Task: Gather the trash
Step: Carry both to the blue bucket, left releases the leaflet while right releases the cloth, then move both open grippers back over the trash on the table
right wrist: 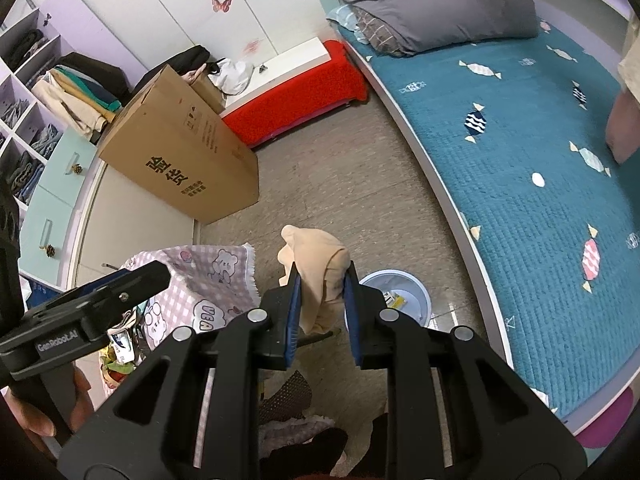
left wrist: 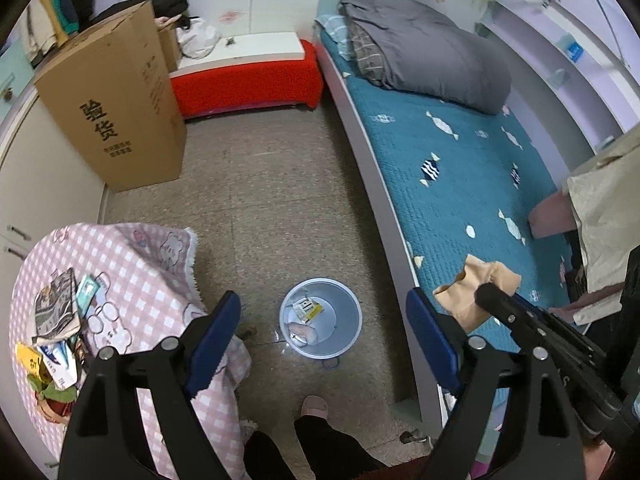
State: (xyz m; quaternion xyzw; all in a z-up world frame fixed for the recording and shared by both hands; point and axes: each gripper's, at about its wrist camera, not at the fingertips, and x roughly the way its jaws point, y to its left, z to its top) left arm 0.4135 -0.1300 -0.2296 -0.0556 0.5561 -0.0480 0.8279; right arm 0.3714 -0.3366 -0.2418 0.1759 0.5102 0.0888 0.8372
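Note:
My right gripper is shut on a crumpled beige piece of trash and holds it in the air, left of and above a pale blue waste bin. In the left wrist view the bin stands on the floor with a yellow wrapper and a pinkish scrap inside; the beige trash hangs right of it over the bed edge. My left gripper is open and empty above the bin. More trash lies on the pink checked cloth at left.
A large cardboard box stands at the left wall. A bed with a teal quilt fills the right side. A red bench is at the back. A person's slippered foot is near the bin.

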